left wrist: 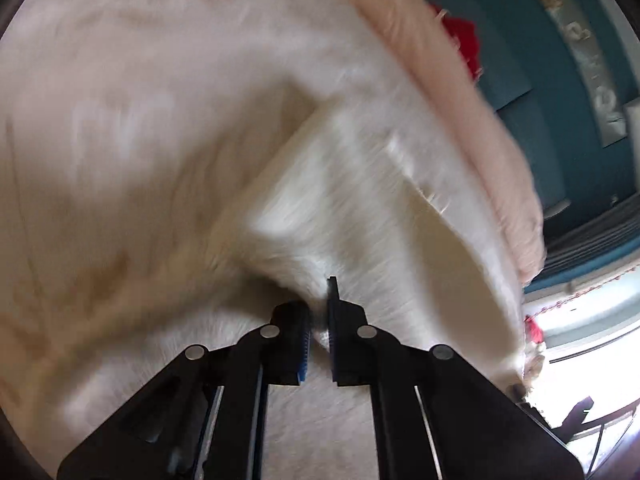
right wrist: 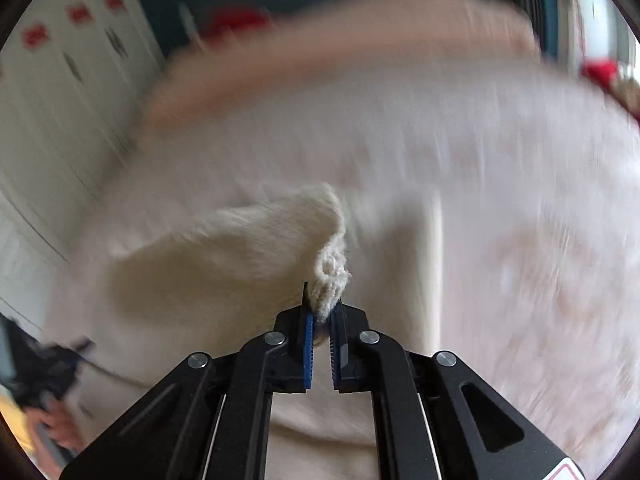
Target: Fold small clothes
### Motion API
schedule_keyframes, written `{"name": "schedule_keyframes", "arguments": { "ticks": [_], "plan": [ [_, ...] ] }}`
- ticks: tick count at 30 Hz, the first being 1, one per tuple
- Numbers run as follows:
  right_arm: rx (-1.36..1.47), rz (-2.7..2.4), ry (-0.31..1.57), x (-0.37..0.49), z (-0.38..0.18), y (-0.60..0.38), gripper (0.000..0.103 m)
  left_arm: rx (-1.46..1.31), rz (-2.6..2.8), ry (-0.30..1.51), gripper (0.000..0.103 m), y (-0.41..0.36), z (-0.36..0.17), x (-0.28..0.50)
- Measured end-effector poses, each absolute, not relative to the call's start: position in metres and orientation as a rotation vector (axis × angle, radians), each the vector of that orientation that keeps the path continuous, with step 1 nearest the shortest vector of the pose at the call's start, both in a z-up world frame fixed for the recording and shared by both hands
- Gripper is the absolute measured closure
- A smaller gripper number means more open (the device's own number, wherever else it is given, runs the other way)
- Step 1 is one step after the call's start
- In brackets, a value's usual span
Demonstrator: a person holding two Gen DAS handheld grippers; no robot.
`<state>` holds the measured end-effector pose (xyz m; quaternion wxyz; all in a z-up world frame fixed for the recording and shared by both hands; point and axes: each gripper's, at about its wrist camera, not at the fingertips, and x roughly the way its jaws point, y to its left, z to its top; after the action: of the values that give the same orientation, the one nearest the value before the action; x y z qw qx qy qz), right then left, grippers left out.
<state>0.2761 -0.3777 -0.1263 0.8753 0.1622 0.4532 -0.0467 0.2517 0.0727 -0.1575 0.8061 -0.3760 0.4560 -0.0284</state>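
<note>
Cream knitted garment point(right wrist: 248, 240), bunched and blurred, lies on pale bedding.

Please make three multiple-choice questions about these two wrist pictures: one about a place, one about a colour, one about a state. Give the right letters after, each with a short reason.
1. Where is the cream knit garment lying?
A. on a pale fluffy blanket
B. on a bare wooden floor
C. inside a basket

2. What colour are the ribbed pads on the gripper fingers?
A. red
B. blue
C. yellow

3. What is the state of the right gripper?
A. wide open above the cloth
B. shut on nothing
C. shut on a bunched edge of the garment

Answers:
1 A: the pale blanket spreads under and around the garment.
2 B: blue ribbed strips line both fingers, and the left gripper has them too.
3 C: a knit edge is pinched between the closed jaws in the right wrist view.
</note>
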Motion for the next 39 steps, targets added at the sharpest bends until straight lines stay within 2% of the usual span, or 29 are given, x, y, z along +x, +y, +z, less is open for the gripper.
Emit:
{"name": "schedule_keyframes", "arguments": {
  "ticks": [3,9,13,15,18,22,25,26,27,29,32,34,35,39],
  "plan": [
    [0.340,-0.097,0.981,0.267,-0.152,-0.376,0.097,-0.773,-0.063,0.954,0.097,0.071,-0.153,0.247],
    [0.413,-0.081,0.825,0.260,-0.113,-0.395,0.097,-0.750,-0.083,0.917,0.096,0.079,-0.127,0.256],
    [0.405,-0.133,0.984,0.267,-0.168,-0.402,0.097,-0.751,-0.069,1.002,0.096,0.074,-0.159,0.263],
    [0.438,-0.128,0.952,0.261,-0.162,-0.404,0.097,-0.769,-0.077,0.983,0.095,0.078,-0.154,0.257],
    [0.463,-0.091,0.923,0.253,-0.142,-0.401,0.092,-0.794,-0.087,0.958,0.091,0.089,-0.142,0.243],
    [0.423,-0.077,0.939,0.249,-0.137,-0.392,0.083,-0.804,-0.083,0.922,0.073,0.108,-0.137,0.235],
    [0.467,-0.087,0.974,0.255,-0.152,-0.390,0.083,-0.833,-0.084,0.962,0.075,0.111,-0.150,0.244],
    [0.480,-0.088,0.972,0.257,-0.153,-0.389,0.091,-0.818,-0.066,0.960,0.083,0.111,-0.150,0.245],
    [0.483,-0.090,0.971,0.257,-0.155,-0.388,0.095,-0.801,-0.047,0.961,0.085,0.110,-0.148,0.246],
    [0.449,-0.092,0.917,0.254,-0.140,-0.385,0.096,-0.778,-0.006,0.914,0.096,0.112,-0.138,0.244],
    [0.416,-0.128,0.882,0.248,-0.135,-0.393,0.096,-0.705,0.102,0.882,0.096,0.121,-0.135,0.244],
    [0.441,-0.151,0.977,0.251,-0.162,-0.406,0.097,-0.722,0.101,0.972,0.097,0.129,-0.157,0.253],
    [0.455,-0.130,0.970,0.250,-0.168,-0.409,0.098,-0.734,0.085,0.959,0.097,0.133,-0.158,0.251],
    [0.471,-0.151,0.921,0.240,-0.142,-0.410,0.087,-0.661,0.045,0.885,0.097,0.128,-0.122,0.239]
  ]
}}
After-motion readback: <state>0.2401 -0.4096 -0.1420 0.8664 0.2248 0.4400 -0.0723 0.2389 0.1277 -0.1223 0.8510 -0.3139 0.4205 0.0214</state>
